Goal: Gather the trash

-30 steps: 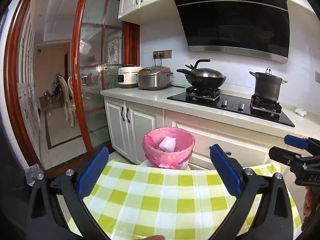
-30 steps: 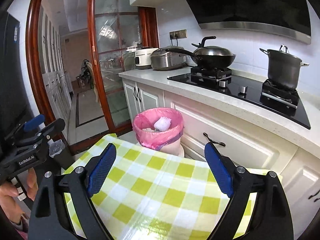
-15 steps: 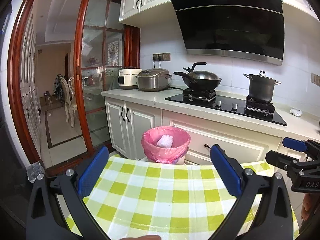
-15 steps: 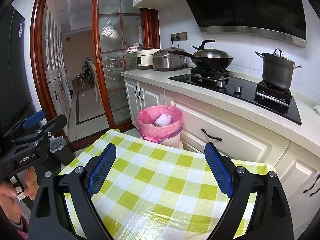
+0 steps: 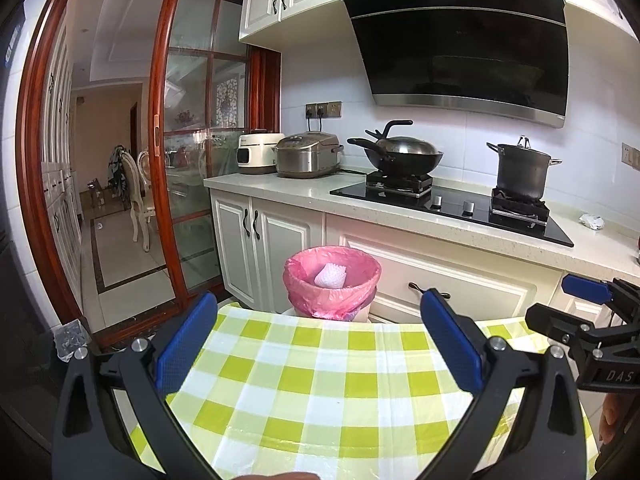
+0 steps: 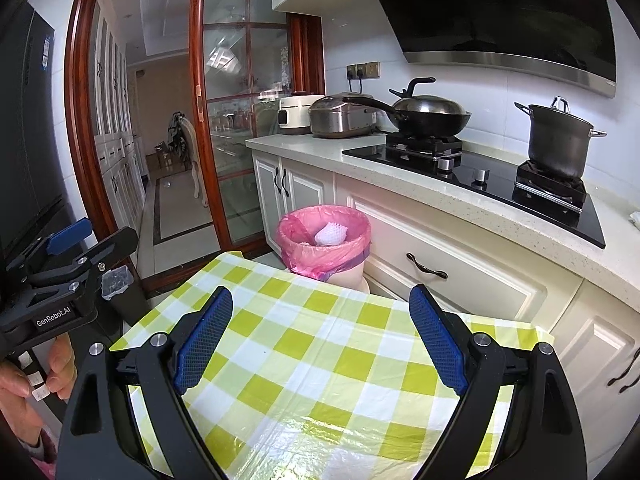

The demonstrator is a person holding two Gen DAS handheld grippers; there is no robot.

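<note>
Left gripper (image 5: 320, 346) and right gripper (image 6: 318, 338): jaws spread, empty, above the glossy green-checked tablecloth (image 5: 320, 392). Beyond the tablecloth's far edge stands a round bin (image 5: 332, 280) lined with crinkled pink plastic, holding white foam netting (image 5: 330, 275). White cabinets (image 5: 272, 248) stand behind the bin.

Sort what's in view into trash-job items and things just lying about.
Job: pink-lined bin; white foam wad inside it; crumpled white scrap on the counter; both open grippers, left, right.

Lying about: wok; stockpot; rice cookers; checked tablecloth.
</note>
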